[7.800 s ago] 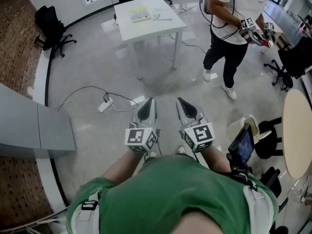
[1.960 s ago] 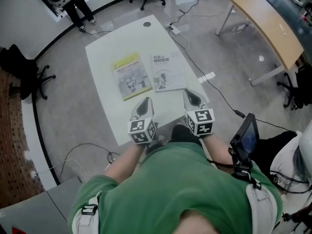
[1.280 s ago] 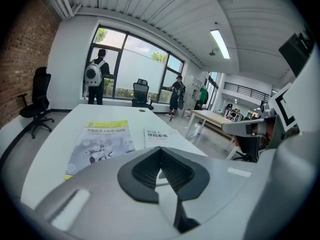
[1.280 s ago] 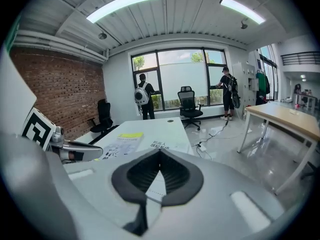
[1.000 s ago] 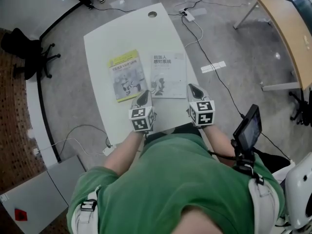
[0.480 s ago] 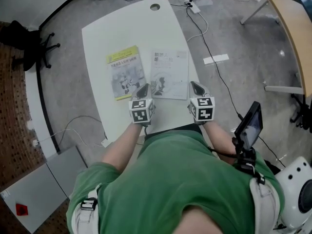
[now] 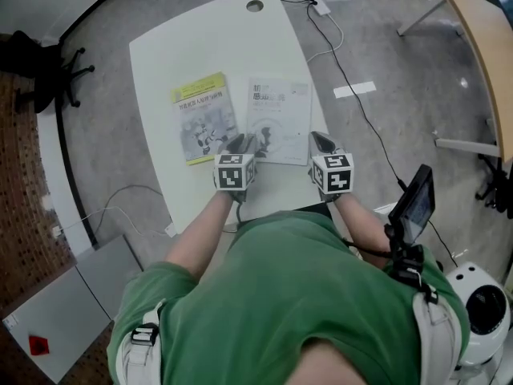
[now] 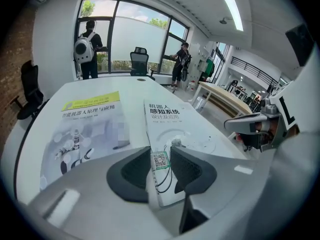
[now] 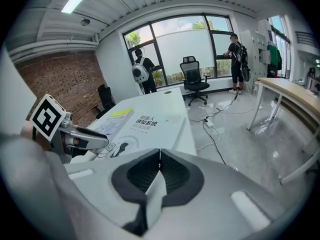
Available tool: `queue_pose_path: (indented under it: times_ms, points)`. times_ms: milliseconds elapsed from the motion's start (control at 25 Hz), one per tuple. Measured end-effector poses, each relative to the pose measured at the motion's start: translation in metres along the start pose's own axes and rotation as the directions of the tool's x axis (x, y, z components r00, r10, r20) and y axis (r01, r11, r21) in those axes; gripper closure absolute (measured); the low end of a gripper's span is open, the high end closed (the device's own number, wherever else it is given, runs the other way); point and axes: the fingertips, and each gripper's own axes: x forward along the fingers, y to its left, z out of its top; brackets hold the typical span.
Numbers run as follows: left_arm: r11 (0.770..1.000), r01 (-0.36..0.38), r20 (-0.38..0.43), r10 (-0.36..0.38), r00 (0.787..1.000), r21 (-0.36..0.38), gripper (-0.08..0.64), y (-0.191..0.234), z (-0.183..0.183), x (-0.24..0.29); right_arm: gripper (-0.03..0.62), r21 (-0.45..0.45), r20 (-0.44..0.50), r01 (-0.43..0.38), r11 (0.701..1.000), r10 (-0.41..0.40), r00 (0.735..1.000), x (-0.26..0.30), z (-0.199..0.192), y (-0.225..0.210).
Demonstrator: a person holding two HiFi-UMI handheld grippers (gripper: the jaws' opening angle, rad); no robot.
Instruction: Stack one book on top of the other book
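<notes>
Closest in, the left tool [image 7: 243, 143] hangs over the near part of the worktop [image 7: 216, 38]. Its jaws are parting right now, and the near left corner of the white book [image 7: 277, 119] shows in the gap, with neither pad pressing on it. Alongside, the right tool [image 7: 320, 141] hovers by that book's near right corner, jaws pressed together with nothing in them. The white book lies flat, cover up. Just to its left the yellow book [image 7: 202, 117] lies flat too, a sliver of worktop between them: side by side, not stacked. Further out, a round cable hole [image 7: 255, 6] marks the worktop's far end. Beyond it a cable [image 7: 345, 46] trails across the grey floor, and a wooden table [image 7: 481, 46] stands off to the right.
</notes>
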Motion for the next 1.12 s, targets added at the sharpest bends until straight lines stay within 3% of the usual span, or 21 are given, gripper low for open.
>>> queue_pose_path:
  times_ms: [80,200,360,680,880,1000,1120]
  points:
    - [1.000,0.019,-0.032,-0.018,0.999,0.005,0.406,-0.002,-0.003,0.004,0.584,-0.002,-0.015,-0.008,1.000,0.008,1.000,0.003,-0.001,0.001]
    - [0.999,0.037,-0.076,-0.037,0.996,0.002,0.375,-0.004,-0.006,0.011,0.498,0.008,-0.049,-0.042,0.999,0.042,0.998,0.010,-0.006,0.003]
    - [0.999,0.031,-0.143,-0.027,0.989,0.022,0.367,-0.001,-0.011,0.022,0.445,0.018,-0.111,-0.068,0.998,0.070,0.991,0.020,-0.015,0.004]
    - [0.999,0.020,-0.215,-0.009,0.976,0.047,0.373,-0.006,-0.012,0.023,0.439,0.008,-0.183,-0.092,0.996,0.092,0.979,0.029,-0.027,0.006]
    - [0.997,0.059,-0.253,-0.045,0.966,0.047,0.371,-0.024,-0.028,0.021,0.439,-0.003,-0.195,-0.069,0.998,0.067,0.978,0.029,-0.028,-0.001]
    - [0.997,0.078,-0.243,-0.073,0.967,0.010,0.371,-0.033,-0.032,0.016,0.439,-0.022,-0.216,-0.060,0.998,0.054,0.975,0.029,-0.030,-0.006]
    - [0.992,0.074,-0.216,-0.096,0.972,-0.106,0.361,-0.030,-0.035,0.017,0.439,-0.036,-0.227,-0.061,0.998,0.051,0.973,0.030,-0.029,-0.008]
